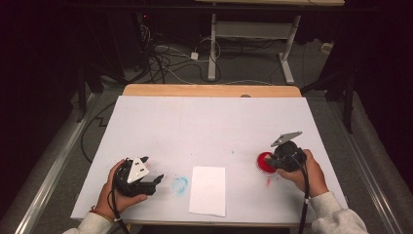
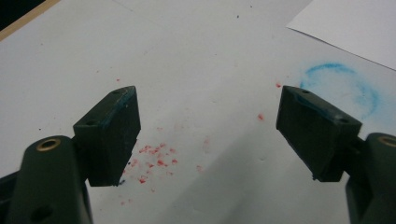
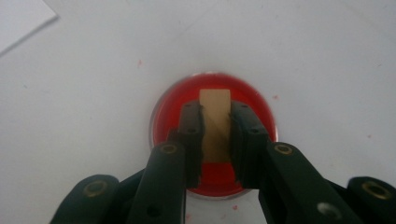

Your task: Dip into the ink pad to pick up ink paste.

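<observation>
The right tool (image 3: 217,135) is clenched on a tan block (image 3: 215,122) pressed over the red dish (image 3: 212,135) near the right edge of the surface (image 1: 209,126). Lifted carelessly, the wet block could drip red before reaching the paper (image 1: 208,190), or drag the dish along. The left tool (image 2: 208,135) rests released, jaws wide apart

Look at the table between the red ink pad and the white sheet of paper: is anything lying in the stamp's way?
Nothing visible does. The right gripper holds the wooden stamp over the red ink pad; the table between it and the paper is bare. The blue smudge and left gripper lie beyond the paper.
</observation>
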`<act>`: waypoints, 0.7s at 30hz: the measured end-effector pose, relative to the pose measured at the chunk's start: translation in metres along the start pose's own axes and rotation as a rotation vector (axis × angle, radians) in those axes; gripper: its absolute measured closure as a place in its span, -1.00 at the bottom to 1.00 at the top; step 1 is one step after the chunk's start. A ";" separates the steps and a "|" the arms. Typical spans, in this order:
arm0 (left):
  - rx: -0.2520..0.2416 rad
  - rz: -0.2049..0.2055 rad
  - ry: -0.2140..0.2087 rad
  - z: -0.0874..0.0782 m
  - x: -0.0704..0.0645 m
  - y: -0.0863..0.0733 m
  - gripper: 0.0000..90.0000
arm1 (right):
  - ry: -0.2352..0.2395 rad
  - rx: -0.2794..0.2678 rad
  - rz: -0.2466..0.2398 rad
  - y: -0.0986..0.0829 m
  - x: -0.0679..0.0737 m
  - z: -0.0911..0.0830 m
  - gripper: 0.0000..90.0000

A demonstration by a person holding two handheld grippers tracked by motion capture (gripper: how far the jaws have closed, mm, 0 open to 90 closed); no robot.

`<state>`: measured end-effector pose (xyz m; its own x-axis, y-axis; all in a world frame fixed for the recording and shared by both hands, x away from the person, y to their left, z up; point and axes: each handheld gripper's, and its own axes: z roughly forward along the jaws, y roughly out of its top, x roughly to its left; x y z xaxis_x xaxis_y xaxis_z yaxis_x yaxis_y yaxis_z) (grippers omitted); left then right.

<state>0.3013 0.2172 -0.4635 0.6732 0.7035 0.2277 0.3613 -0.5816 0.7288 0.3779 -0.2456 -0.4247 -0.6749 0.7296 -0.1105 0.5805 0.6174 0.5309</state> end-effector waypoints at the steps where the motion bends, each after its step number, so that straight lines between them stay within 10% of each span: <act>1: 0.002 -0.001 0.001 0.000 0.000 0.000 -0.53 | 0.002 -0.040 0.003 0.003 0.000 -0.012 0.70; 21: 0.002 -0.001 0.010 -0.001 0.001 0.000 -0.53 | -0.024 -0.117 -0.036 0.011 0.005 -0.047 0.70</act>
<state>0.3011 0.2182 -0.4627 0.6664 0.7082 0.2332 0.3635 -0.5816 0.7277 0.3595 -0.2487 -0.3799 -0.6820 0.7156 -0.1508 0.4982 0.6056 0.6205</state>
